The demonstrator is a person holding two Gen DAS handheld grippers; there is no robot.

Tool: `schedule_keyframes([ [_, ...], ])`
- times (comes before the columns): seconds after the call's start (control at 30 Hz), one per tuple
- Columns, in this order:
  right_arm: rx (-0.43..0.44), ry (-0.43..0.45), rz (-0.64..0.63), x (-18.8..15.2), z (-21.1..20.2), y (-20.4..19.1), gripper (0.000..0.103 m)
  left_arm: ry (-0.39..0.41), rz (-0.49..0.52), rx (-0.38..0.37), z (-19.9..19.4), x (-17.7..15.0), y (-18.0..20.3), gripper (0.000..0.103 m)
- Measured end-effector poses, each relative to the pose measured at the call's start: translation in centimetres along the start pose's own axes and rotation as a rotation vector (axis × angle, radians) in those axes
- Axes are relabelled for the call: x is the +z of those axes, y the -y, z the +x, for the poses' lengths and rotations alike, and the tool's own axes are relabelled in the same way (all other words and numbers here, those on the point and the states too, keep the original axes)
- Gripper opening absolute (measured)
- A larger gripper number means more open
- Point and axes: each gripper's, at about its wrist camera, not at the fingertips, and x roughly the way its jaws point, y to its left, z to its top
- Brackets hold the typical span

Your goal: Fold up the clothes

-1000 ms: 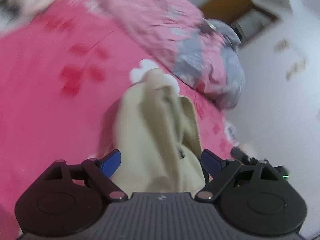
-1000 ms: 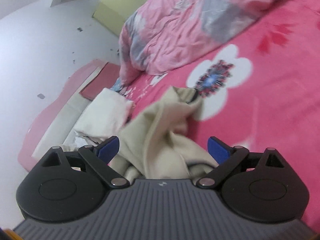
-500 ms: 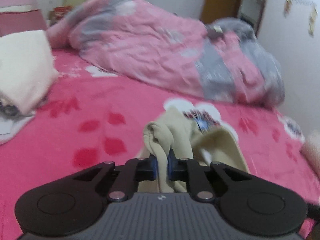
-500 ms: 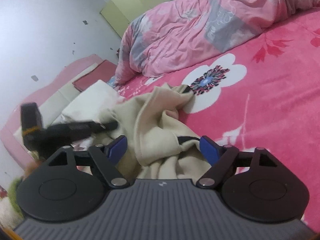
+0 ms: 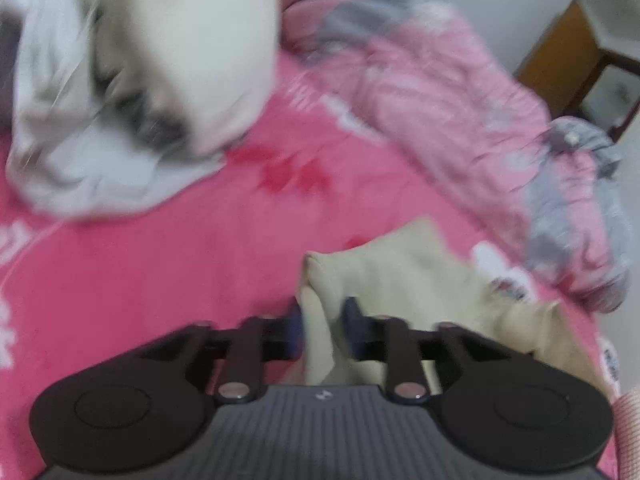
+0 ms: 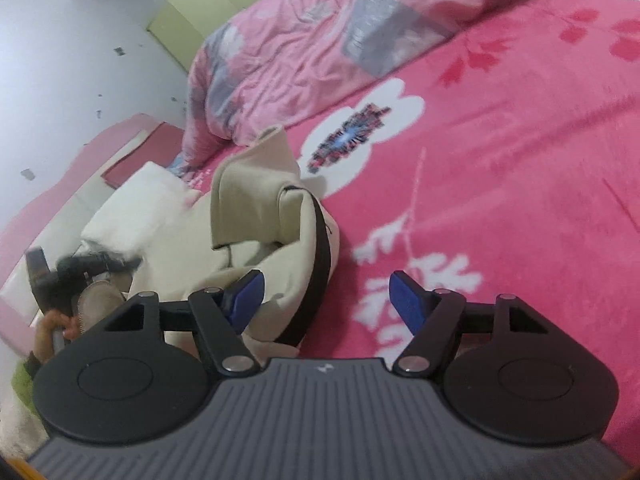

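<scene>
Left wrist view has your left gripper [image 5: 322, 334] pinched on a bunched edge of the beige garment [image 5: 420, 280], whose loose cloth trails off to the right of the grip across the pink bedspread [image 5: 160, 272]. Your right gripper [image 6: 326, 300] stands wide with nothing between its fingers; the garment's crumpled bulk and dark-trimmed edge lie just left of it, so that free edge is nearer your right gripper.

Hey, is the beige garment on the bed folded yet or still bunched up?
Still bunched up. The beige garment lies in a crumpled heap on the pink bedsheet, one part pinched in the left gripper.
</scene>
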Motion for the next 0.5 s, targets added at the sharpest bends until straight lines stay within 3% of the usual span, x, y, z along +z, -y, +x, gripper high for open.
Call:
schedule_keyframes([
  [0.07,-0.001,0.009,0.008,0.0,-0.3,-0.3,0.069,0.023,-0.011,0.027,-0.7,-0.6,-0.8,0.056],
  [0.23,-0.005,0.031,0.028,0.1,-1.2,-1.0,0.070,0.124,-0.022,0.002,-5.0,-1.5,-1.2,0.060],
  [0.33,0.046,0.059,0.030,0.0,-2.7,-2.2,0.071,0.188,0.087,-0.040,-8.0,-2.3,1.2,0.064],
  [0.5,0.169,0.060,-0.020,-0.6,-4.6,-5.4,0.071,0.217,0.348,-0.212,-12.3,-6.0,7.1,0.068],
])
